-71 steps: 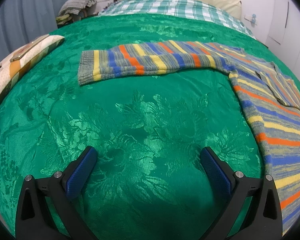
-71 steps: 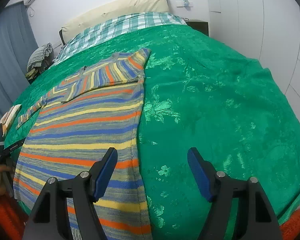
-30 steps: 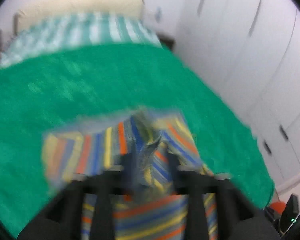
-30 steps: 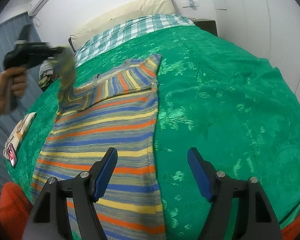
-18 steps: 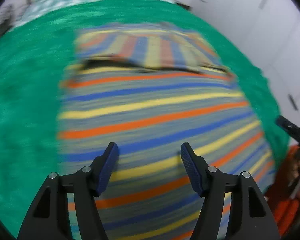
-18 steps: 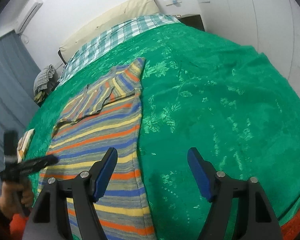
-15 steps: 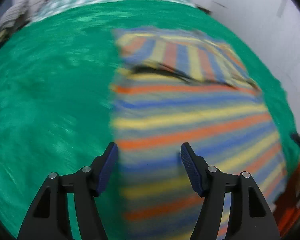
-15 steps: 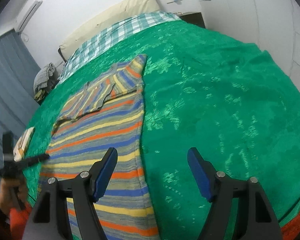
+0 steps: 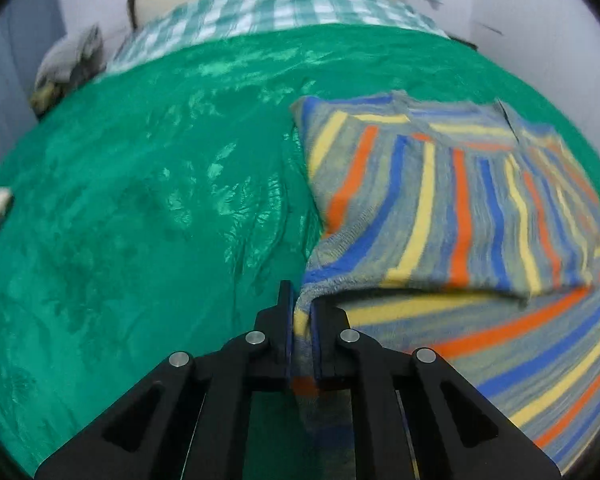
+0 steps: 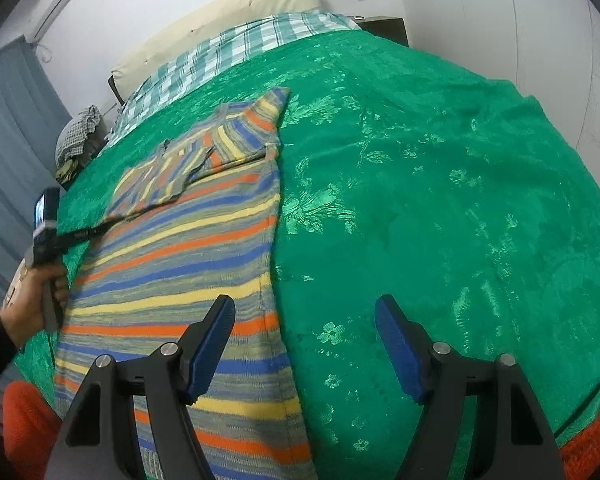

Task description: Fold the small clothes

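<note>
The striped sweater [image 10: 188,248] lies flat on the green bedspread [image 10: 440,200], toward the side of the bed where the curtain hangs, its collar end pointing at the checked sheet [image 10: 236,52] and the cream headboard cushion [image 10: 220,12]. Both sleeves are folded in across the chest, forming a band of upright stripes [image 9: 452,200] over the level stripes of the body.

The left claw [image 9: 302,320] is at the sweater's outer edge, just below that folded sleeve. Its jaws are closing and already nearly together, with a fold of the knit edge pinched between the blue pads and rising up out of them. Seen from the other side, the person's left hand [image 10: 32,300] grips the tool's handle beside the sweater, the dark sleeve cuff just behind it.

The right claw [image 10: 304,344] hangs above the sweater's near hem, on the side away from the curtain. Its jaws stand wide apart and hold nothing; one blue finger is over the striped knit, the other over bare bedspread.

A heap of grey checked cloth [image 10: 78,136] sits off the bed's head corner.
</note>
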A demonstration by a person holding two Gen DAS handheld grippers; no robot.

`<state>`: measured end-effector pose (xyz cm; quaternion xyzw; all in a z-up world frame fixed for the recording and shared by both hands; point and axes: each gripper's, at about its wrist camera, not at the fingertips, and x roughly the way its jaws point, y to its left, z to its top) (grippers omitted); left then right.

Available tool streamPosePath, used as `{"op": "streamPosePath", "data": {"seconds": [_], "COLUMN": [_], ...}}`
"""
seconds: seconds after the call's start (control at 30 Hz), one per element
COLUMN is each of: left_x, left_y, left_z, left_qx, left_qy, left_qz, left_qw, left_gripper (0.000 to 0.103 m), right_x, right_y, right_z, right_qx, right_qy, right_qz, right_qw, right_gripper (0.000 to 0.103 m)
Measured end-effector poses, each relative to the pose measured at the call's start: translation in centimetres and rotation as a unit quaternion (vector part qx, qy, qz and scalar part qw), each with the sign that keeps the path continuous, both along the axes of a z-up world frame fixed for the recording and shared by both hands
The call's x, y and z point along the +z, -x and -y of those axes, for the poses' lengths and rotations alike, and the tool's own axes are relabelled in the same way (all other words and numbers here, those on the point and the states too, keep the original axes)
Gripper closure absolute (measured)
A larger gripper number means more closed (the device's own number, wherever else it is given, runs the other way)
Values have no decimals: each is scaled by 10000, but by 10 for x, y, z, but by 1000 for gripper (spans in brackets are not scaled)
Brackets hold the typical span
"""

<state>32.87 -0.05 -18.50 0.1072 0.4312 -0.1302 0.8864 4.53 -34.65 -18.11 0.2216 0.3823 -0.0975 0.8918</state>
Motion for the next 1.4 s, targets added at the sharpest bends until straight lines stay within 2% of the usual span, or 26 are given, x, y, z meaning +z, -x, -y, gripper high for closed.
{"op": "streamPosePath", "data": {"seconds": [0.07, 0.13, 0.17, 0.27, 0.3, 0.33, 0.4, 0.57, 0.67, 0.73, 0.83, 0.93, 1.17, 1.4], "left_x": [0, 1, 2, 7, 9, 14, 21, 29, 18, 8, 15, 16, -6, -18], "left_y": [7, 8, 9, 16, 22, 34, 56, 113, 138, 135, 133, 133, 129, 126], "left_z": [-4, -16, -24, -41, -47, -55, -71, -115, -132, -134, -130, -122, -113, -106], "left_qx": [24, 209, 318, 525, 596, 670, 723, 948, 1148, 1314, 1226, 1127, 1111, 1028], "left_qy": [-48, 204, 343, 667, 709, 759, 929, 1398, 1425, 1398, 1501, 1266, 925, 828], "left_qz": [26, -103, -188, -411, -431, -411, -343, -308, -258, -468, -219, 10, -167, -161], "left_qw": [10000, 9995, 9987, 9955, 9948, 9940, 9925, 9851, 9828, 9803, 9808, 9855, 9893, 9911], "left_gripper": [88, 74, 70, 48, 35, 27, 21, 13, 12, 12, 12, 12, 11, 1], "right_x": [-1, -3, -3, 1, 5, 7, 10, 9, 9, 7, 3, -1, -2, -5], "right_y": [-2, -6, -7, -6, -5, -3, -1, 3, 5, 6, 6, 6, 11, 13], "right_z": [2, 2, 1, 0, -1, -1, -1, 7, 9, 9, 12, 17, 27, 35], "right_qx": [27, 76, 108, 175, 191, 191, 161, -99, -206, -263, -339, -433, -555, -665], "right_qy": [-35, -73, -89, -91, -41, 19, 109, 89, 135, 187, 211, 222, 89, -166], "right_qz": [-16, -33, -25, 66, 119, 151, 180, 182, 182, 122, 29, -31, -5, 6], "right_qw": [10000, 9999, 9999, 9998, 9997, 9997, 9997, 9997, 9995, 9994, 9992, 9988, 9984, 9976], "right_gripper": [31, 31, 31, 31, 31, 31, 31, 31, 31, 31, 31, 31, 31, 31]}}
